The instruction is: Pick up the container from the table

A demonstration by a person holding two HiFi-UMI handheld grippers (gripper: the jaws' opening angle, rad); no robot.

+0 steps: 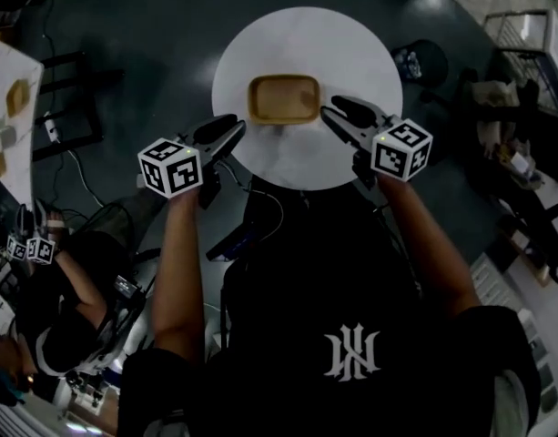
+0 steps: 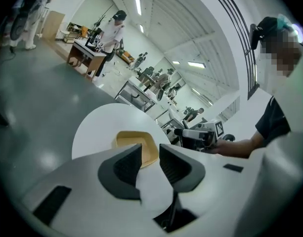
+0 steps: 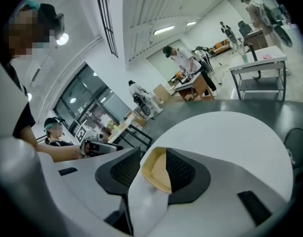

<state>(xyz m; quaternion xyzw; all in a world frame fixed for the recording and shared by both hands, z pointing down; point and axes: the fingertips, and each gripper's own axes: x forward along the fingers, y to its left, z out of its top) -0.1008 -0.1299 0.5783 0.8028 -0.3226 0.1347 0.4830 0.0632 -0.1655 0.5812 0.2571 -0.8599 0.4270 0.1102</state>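
Note:
A shallow tan container (image 1: 284,98) lies near the middle of a round white table (image 1: 351,57). In the head view my left gripper (image 1: 239,127) sits just off the container's near left corner, and my right gripper (image 1: 328,109) is close beside its right edge. Both stand open and hold nothing. In the left gripper view the container (image 2: 136,141) lies just beyond the parted pads of the left gripper (image 2: 150,148). The right gripper view has the container's (image 3: 156,171) rim showing through the gap of the right gripper (image 3: 152,153), with neither pad pressing on it.
Dark floor surrounds the table. A black stool (image 1: 422,60) stands at its right, and a wire cart (image 1: 524,30) is further right. A white bench (image 1: 10,107) with small items runs along the left. Another person (image 1: 42,326) sits at lower left.

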